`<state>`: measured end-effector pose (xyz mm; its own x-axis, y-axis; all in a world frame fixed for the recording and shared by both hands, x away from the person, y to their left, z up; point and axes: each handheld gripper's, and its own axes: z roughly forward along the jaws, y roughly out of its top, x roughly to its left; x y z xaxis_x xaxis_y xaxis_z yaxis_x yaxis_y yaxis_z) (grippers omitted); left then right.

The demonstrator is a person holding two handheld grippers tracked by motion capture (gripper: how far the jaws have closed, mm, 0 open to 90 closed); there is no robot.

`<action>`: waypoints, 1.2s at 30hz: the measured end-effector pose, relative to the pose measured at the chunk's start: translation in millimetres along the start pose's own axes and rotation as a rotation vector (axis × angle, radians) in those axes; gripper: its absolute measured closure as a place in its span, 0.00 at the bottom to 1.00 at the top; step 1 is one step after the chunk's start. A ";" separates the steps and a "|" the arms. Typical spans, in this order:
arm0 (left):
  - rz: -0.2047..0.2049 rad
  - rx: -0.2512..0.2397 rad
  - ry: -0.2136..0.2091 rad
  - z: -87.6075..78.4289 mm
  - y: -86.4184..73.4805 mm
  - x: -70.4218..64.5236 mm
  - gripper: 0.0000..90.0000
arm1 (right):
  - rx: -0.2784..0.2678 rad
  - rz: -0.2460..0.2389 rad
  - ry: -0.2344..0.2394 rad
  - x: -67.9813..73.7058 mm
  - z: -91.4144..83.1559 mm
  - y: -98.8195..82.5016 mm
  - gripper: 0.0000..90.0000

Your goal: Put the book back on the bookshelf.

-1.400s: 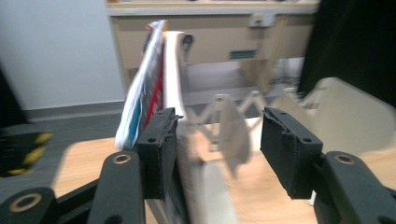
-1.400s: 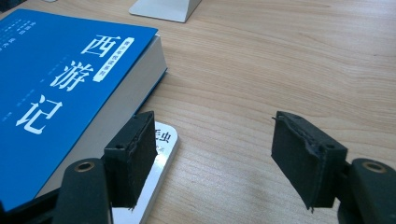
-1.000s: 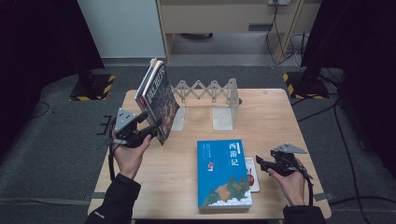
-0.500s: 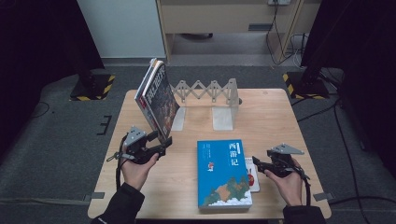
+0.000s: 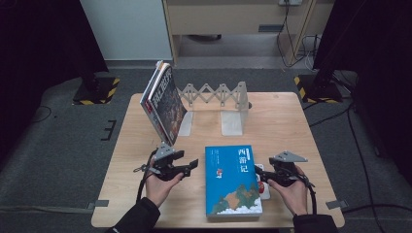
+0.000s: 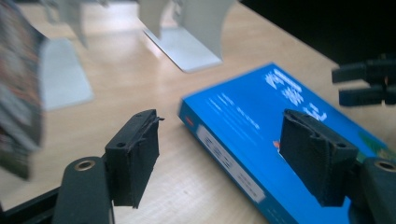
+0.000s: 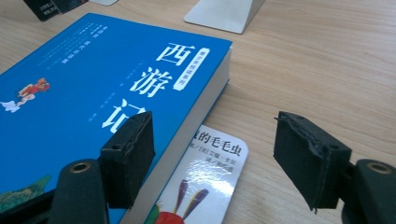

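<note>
Beside blue book [image 5: 232, 180], left tongs [image 5: 193, 165] lowered off leaning book [image 5: 164, 101], opening empty; right tongs [image 5: 264, 175] wide

small white book [image 7: 205, 186] mostly under blue book [image 7: 93, 88] (title cut off)

So the light wooden worktop [image 5: 291, 121] has a pale grey accordion-style expanding book rack [image 5: 216, 94] at the back, with flat metal bookend plates. A dark-covered book [image 5: 164, 102] leans tilted against its left end. Beyond the worktop there's grey carpet, a wooden cabinet [image 5: 228, 19], and black stands with yellow-black hazard tape [image 5: 97, 90] at both sides.
</note>
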<state>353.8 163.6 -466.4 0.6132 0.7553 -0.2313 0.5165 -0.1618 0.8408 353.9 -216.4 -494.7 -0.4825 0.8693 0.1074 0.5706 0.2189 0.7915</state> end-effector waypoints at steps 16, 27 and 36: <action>-0.061 0.115 -0.088 51.7 -26.8 -14.2 0.28 | 0.026 0.008 0.040 9.6 6.4 -3.7 0.33; -0.073 0.109 -0.160 69.8 -37.0 -20.0 0.14 | 0.027 0.033 0.082 15.4 11.6 -5.7 0.33; -0.110 0.097 -0.181 79.0 -41.3 -17.7 0.04 | 0.023 0.069 0.108 16.6 14.4 -7.2 0.33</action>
<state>368.8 106.8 -535.7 0.6425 0.6472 -0.4103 0.6358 -0.1513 0.7569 351.4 -197.2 -507.4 -0.5096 0.8302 0.2261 0.6197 0.1718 0.7658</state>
